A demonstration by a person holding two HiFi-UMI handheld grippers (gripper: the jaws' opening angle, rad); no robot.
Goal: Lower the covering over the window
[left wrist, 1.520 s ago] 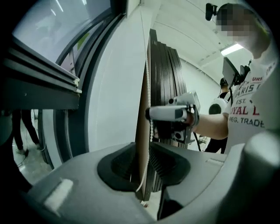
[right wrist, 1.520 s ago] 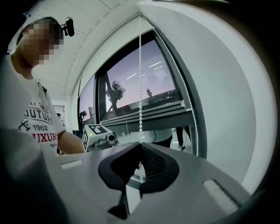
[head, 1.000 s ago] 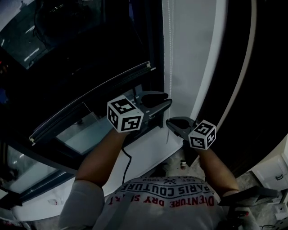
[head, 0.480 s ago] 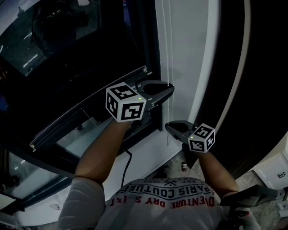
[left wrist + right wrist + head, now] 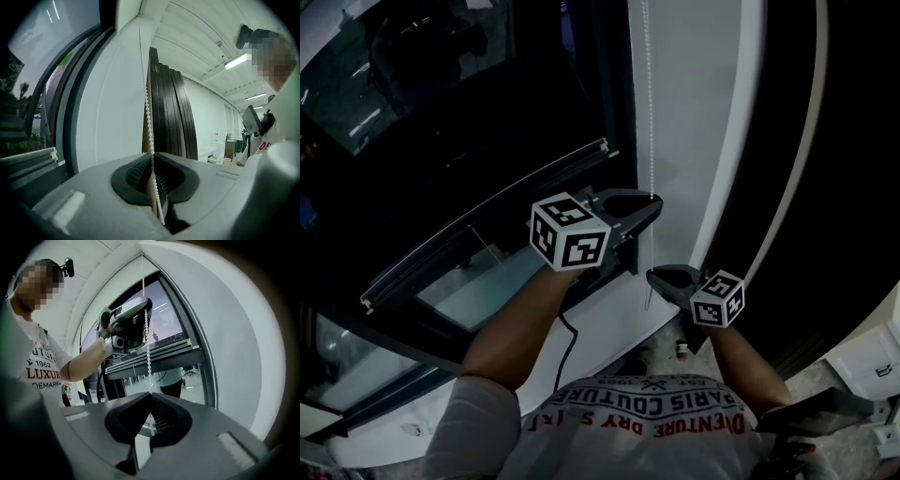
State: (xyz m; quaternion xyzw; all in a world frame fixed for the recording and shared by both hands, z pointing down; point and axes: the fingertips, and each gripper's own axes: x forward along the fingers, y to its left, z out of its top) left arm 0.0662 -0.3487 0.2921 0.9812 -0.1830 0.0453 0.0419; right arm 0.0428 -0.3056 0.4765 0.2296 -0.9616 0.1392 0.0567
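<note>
1. The bead chain (image 5: pixel 651 112) hangs straight down the white wall strip (image 5: pixel 694 112), just beside the right edge of the window frame (image 5: pixel 614 103).
2. The left gripper (image 5: pixel 152 155) has just been closing its jaws. Its ribbed pads now pinch the chain, above the right gripper (image 5: pixel 150 395), whose jaws are together on the same chain near the sill (image 5: pixel 609 323).
3. Handling, my judgement: the chain is light, limp and thin. The beads give the pads purchase, so slipping is unlikely, but a jerk could snap it. Take hold high and draw down steadily.
4. A pale rail (image 5: pixel 487 217) slants across the dark glass. I cannot tell whether it is the covering's bottom bar.
5. Room: dark panels (image 5: pixel 173 112) lean beside the strip, and strip lights (image 5: pixel 236 61) run overhead.
</note>
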